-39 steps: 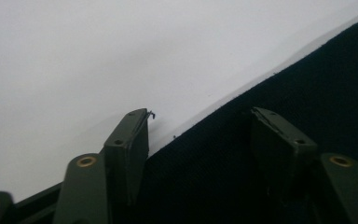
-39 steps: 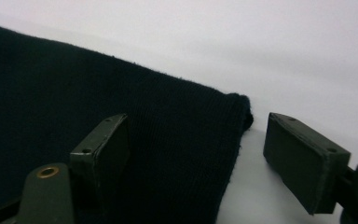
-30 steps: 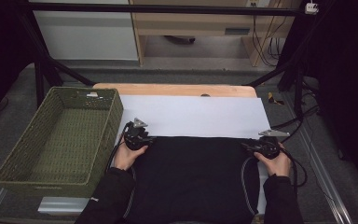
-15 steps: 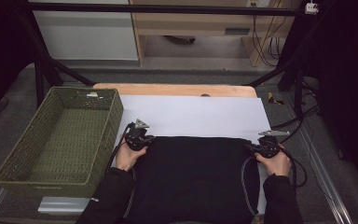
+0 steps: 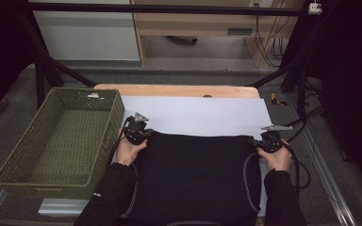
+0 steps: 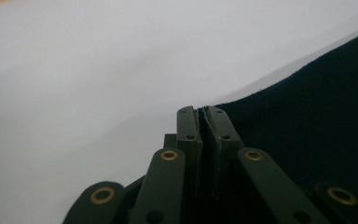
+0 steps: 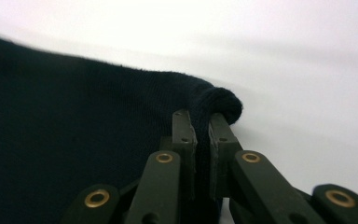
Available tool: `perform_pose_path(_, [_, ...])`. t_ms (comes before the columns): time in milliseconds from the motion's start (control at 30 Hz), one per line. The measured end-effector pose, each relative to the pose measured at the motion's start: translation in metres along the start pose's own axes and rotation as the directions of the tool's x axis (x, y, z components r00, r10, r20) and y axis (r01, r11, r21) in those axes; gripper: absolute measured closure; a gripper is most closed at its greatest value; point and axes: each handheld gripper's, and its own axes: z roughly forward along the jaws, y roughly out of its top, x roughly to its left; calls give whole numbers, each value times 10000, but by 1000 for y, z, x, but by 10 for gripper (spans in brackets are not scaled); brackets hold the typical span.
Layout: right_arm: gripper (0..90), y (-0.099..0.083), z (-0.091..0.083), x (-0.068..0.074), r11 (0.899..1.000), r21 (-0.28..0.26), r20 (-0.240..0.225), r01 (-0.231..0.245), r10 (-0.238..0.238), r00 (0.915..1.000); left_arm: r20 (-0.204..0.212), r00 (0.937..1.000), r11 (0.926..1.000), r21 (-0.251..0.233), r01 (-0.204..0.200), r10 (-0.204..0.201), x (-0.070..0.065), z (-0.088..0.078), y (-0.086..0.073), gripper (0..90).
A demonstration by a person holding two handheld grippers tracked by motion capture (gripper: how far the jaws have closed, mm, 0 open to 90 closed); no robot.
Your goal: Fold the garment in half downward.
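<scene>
cloth [image 5: 193,179]: soft, light, limp, likely sags | hold: far corners | left gripper [image 6: 202,112]: pinched on corner edge, just closed | right gripper [image 7: 200,116]: clamped on bunched corner, just closed

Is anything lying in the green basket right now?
No, the high view shows the green basket with bare woven floor, and the black garment lies on the white sheet beside it.

Green wicker basket [image 5: 61,141] sits left of the surface [image 5: 179,91], white sheet [image 5: 202,115] spread across it, cables [image 5: 268,44] behind.
</scene>
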Motion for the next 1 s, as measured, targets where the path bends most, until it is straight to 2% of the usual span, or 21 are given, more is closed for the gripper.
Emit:
perform_pose_path(100, [845,9,2,-3,9989,-448,76,-99,102,9999,-111,9998,9998,-50,188,-188,7,5,8,845])
perform_pose_path(200, [843,17,8,-5,9970,-767,221,39,-22,9998,-255,9990,9992,-204,356,-362,16,12,14,844])
perform_pose_path(300, [842,24,15,-7,9944,-1059,416,22,23,9991,-103,9966,9960,-359,819,-823,23,19,19,843])
perform_pose_path(333, [840,25,18,-7,9947,-1022,464,-60,108,9989,-91,9963,9956,-395,854,-858,24,22,19,843])
perform_pose_path(467, [826,20,26,-10,9971,-748,634,-132,179,9978,-199,9968,9966,-280,775,-780,22,36,15,827])
perform_pose_path(500, [818,19,27,-10,9969,-774,651,-148,199,9977,-327,9977,9979,-272,583,-592,21,39,14,816])
perform_pose_path(567, [767,16,27,-10,9959,-873,485,-222,265,9985,-559,9966,9978,-333,580,-598,19,39,13,762])
perform_pose_path(600, [716,16,25,-10,9965,-809,412,-192,226,9989,-657,9957,9972,-411,626,-652,19,37,14,697])
perform_pose_path(667, [578,16,20,-11,9943,-1056,400,-163,206,9990,-641,9947,9947,-695,759,-804,20,29,17,583])
perform_pose_path(733, [454,17,11,-11,9893,-1449,146,-172,195,9997,-391,9927,9886,-1028,1098,-1143,21,17,20,488])
perform_pose_path(800, [316,18,1,-10,9813,-1914,-206,-195,159,9997,-429,9917,9861,-1196,1150,-1208,20,3,22,419])
perform_pose_path(833, [283,18,-1,-9,9796,-1995,-396,-219,143,9991,-443,9931,9859,-1327,1015,-1082,18,-4,23,404])
perform_pose_path(900, [229,16,-9,-5,9748,-2224,-646,-185,42,9979,-11,9949,9861,-1324,1000,-1011,14,-16,22,337])
perform_pose_path(1000, [173,13,-16,1,9745,-2244,-780,-91,-86,9969,508,9942,9824,-1572,1012,-943,8,-34,17,276])
